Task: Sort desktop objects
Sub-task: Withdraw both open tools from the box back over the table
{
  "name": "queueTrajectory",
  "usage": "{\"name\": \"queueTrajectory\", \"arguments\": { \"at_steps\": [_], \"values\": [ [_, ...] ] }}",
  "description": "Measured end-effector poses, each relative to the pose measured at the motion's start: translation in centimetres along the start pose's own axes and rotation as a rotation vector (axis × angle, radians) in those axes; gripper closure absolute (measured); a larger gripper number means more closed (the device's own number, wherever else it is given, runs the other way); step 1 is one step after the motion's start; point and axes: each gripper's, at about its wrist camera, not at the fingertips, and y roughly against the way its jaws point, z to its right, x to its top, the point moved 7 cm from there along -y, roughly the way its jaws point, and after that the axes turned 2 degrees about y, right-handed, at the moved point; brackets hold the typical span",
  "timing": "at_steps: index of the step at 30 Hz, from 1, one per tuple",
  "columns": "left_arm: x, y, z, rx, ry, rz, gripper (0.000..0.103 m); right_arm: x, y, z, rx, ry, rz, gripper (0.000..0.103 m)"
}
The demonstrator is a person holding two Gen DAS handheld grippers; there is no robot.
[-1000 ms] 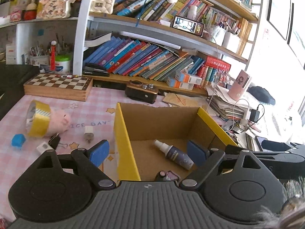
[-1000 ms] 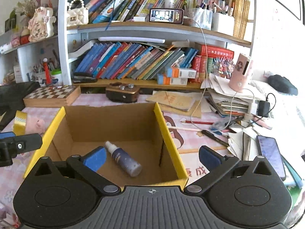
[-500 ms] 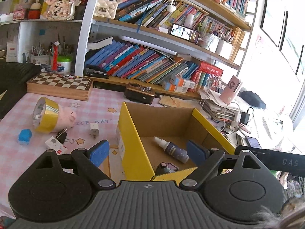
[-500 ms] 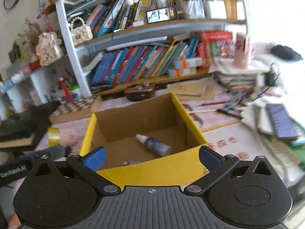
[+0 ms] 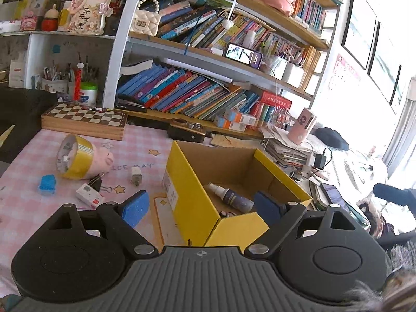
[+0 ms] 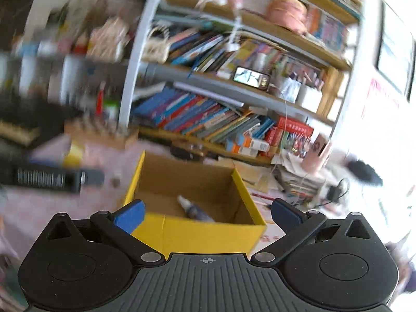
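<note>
Both my claws have pulled back from the box [image 5: 192, 182] since a second ago; it now sits lower and farther off in each view. Left claw [image 5: 200, 205] gapes wide, empty. Right claw [image 6: 208, 213] also wide, empty, its view blurred by motion. The bottle [image 5: 231, 197] lies inside the box. Tape [image 5: 74, 160], charger [image 5: 135, 175] and clip [image 5: 95, 183] remain on the desk [image 5: 23, 202]: next pick comes from there.

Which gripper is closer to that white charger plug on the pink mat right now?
Left. The left gripper hangs just short of the charger plug, which lies ahead of its left finger. The right gripper faces the yellow box, with the plug area off to its left, blurred.
</note>
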Motion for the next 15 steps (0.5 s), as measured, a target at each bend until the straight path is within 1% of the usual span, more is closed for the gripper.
{"name": "queueTrajectory", "arguments": {
  "at_steps": [2, 4, 7, 12, 15],
  "values": [
    [-0.3, 0.8, -0.4, -0.003, 0.004, -0.003, 0.015, -0.1, 0.7, -1.0, 0.056, -0.015, 0.0, 0.0],
    [-0.6, 1.5, -0.9, -0.006, 0.008, -0.007, 0.015, -0.2, 1.3, -1.3, 0.115, -0.067, 0.007, 0.0],
    [-0.9, 2.9, -1.8, -0.001, 0.008, -0.006, 0.015, -0.4, 1.6, -1.6, 0.175, -0.157, -0.018, 0.0],
    [-1.3, 5.0, -4.0, 0.026, 0.021, -0.001, 0.015, -1.3, 1.6, -1.5, 0.236, -0.335, -0.056, 0.0],
    [-1.6, 6.1, -5.3, 0.046, 0.022, -0.006, 0.015, -1.7, 1.8, -0.8, 0.259, -0.445, -0.028, 0.0]
  ]
}}
